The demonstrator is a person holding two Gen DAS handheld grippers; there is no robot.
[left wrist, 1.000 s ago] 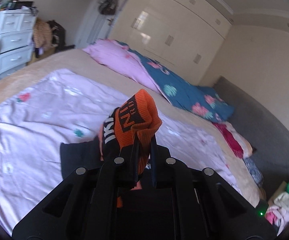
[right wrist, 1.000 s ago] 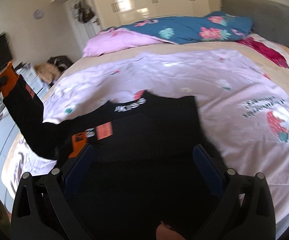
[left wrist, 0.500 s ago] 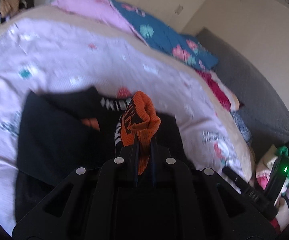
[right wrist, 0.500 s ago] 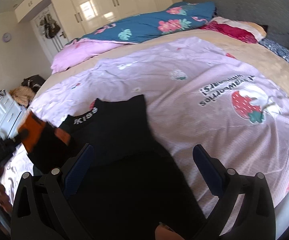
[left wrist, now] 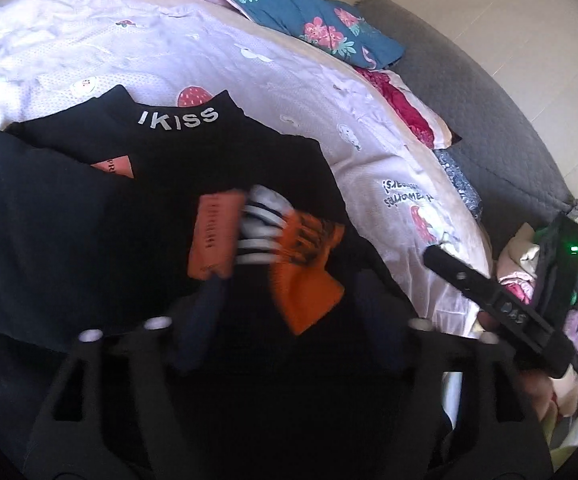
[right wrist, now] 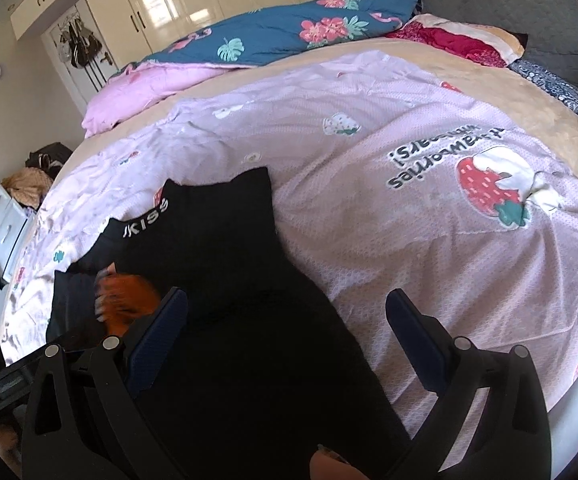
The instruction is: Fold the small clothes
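- Both sets of jaws stand wide with nothing pinched: the left gripper [left wrist: 289, 312] has just been opening, its pads now clear on either side of the orange cuff [left wrist: 305, 280], which lies loose between them; the right gripper [right wrist: 289, 332] is spread open over dark cloth without pressing it.
- Pink strawberry-print bedspread [right wrist: 429, 264] serves as the folding surface, broad and flat, which is likely why the garment is spread on it.
- Black sweater [left wrist: 69, 220] lies face up on that bedspread near its close edge, collar lettered "IKISS" pointing away toward the blue floral quilt [right wrist: 289, 36].
- Its sleeve has been laid across the chest, so the orange cuff with white stripes sits on the sweater's middle, below the collar. I judge this is the sleeve fold, freshly let go.
- A second orange patch [left wrist: 213, 236] lies just beside the cuff, toward the sweater's left half, blurred.
- Right gripper hovers above the sweater's lower body, probably placed to steady the cloth or take the hem next.
- A smaller orange tag [left wrist: 115, 166] peeks out nearer the collar.
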